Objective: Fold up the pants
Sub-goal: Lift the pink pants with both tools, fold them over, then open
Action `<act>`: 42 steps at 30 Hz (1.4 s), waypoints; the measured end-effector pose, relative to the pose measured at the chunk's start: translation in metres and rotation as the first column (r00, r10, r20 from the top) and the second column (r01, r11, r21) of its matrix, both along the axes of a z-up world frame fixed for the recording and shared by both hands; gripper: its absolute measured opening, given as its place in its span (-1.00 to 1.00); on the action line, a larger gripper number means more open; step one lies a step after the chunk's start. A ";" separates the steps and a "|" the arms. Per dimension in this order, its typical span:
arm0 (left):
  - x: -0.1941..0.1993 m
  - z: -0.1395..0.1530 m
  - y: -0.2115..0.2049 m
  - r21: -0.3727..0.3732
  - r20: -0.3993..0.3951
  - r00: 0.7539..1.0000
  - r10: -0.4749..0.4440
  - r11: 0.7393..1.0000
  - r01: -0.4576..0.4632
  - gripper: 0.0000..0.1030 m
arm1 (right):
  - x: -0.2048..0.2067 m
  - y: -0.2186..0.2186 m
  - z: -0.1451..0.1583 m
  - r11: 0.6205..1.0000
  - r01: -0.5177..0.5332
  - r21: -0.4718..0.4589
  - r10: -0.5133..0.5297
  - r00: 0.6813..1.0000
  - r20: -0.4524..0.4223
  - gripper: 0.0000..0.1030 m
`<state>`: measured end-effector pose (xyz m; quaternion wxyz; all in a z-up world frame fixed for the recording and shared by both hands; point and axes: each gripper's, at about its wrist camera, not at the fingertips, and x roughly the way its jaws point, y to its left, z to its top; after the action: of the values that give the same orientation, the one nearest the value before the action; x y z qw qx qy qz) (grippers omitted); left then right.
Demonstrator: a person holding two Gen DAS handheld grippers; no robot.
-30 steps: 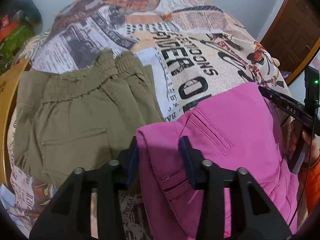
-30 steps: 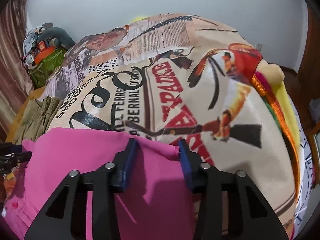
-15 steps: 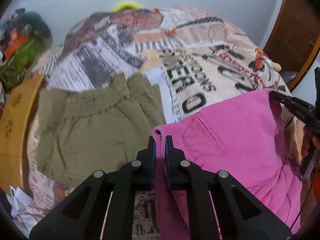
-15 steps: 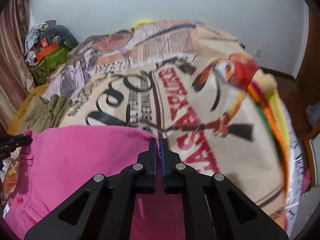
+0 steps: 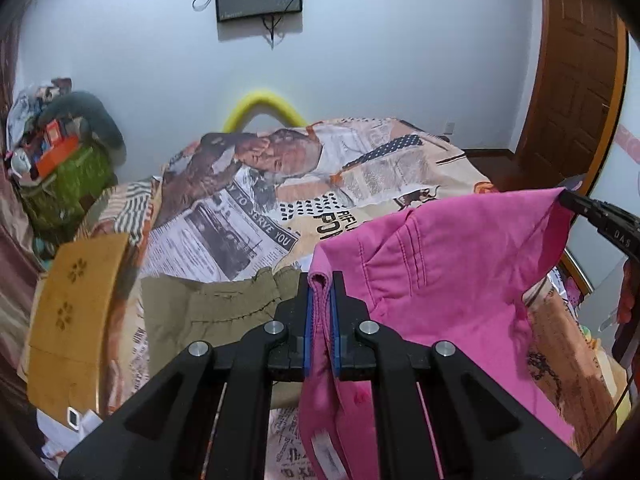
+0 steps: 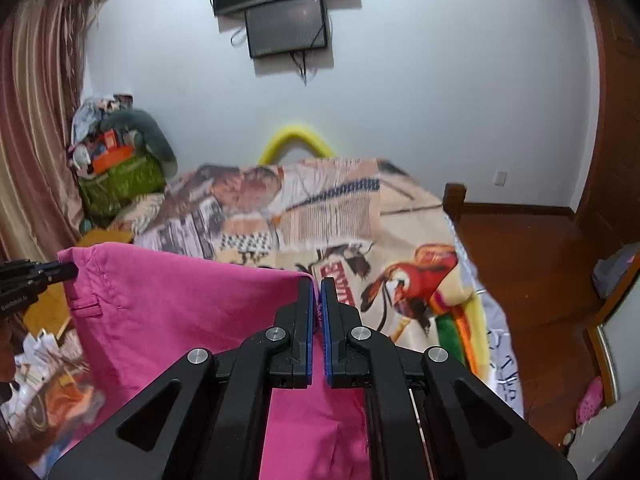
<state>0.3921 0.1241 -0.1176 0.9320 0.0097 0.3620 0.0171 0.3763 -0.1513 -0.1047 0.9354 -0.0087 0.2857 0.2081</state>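
The pink pants (image 5: 452, 272) hang in the air above the bed, stretched between both grippers. My left gripper (image 5: 321, 280) is shut on one top corner of the waistband, the cloth bunched between its blue pads. My right gripper (image 6: 317, 284) is shut on the other top corner of the pink pants (image 6: 168, 320); its tip also shows at the right of the left wrist view, the right gripper (image 5: 568, 200). In the right wrist view the left gripper (image 6: 68, 270) pinches the far corner. The rest of the pants drapes down below both grippers.
Olive green pants (image 5: 212, 312) lie folded on the newspaper-print bedspread (image 5: 260, 216) below left. A yellow wooden board (image 5: 72, 304) stands at the bed's left edge. A green bag (image 6: 120, 180) with clutter sits by the wall. Wooden floor (image 6: 532, 272) lies to the right.
Both grippers closed on the pink pants' top corners and rose, lifting the pants off the bed. The view now takes in the wall and the screens on it.
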 end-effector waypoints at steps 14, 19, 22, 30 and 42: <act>-0.062 -0.014 -0.013 0.022 -0.030 0.998 -0.054 0.998 0.054 -0.85 | -0.074 -0.016 -0.010 0.998 -0.062 0.025 0.063 0.997 -0.041 -0.94; -0.091 -0.025 -0.017 0.013 -0.046 0.996 -0.083 0.996 0.083 -0.85 | -0.105 -0.026 -0.023 0.997 -0.071 0.039 0.074 0.994 -0.078 -0.94; -0.110 -0.036 -0.020 0.011 -0.070 0.992 -0.102 0.995 0.103 -0.85 | -0.121 -0.031 -0.031 0.997 -0.076 0.034 0.079 0.992 -0.099 -0.94; -0.149 -0.075 -0.035 0.059 -0.168 0.976 -0.138 0.987 0.149 -0.84 | -0.156 -0.031 -0.059 0.993 -0.117 -0.001 0.115 0.977 -0.179 -0.93; -0.183 -0.106 -0.028 0.060 -0.261 0.957 -0.124 0.988 0.144 -0.72 | -0.188 -0.039 -0.101 0.994 -0.103 -0.045 0.085 0.951 -0.297 -0.91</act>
<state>0.2092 0.0958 -0.2240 0.8753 0.0730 0.4770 -0.0332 0.1881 -0.1908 -0.2056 0.8708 -0.0192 0.4270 0.2429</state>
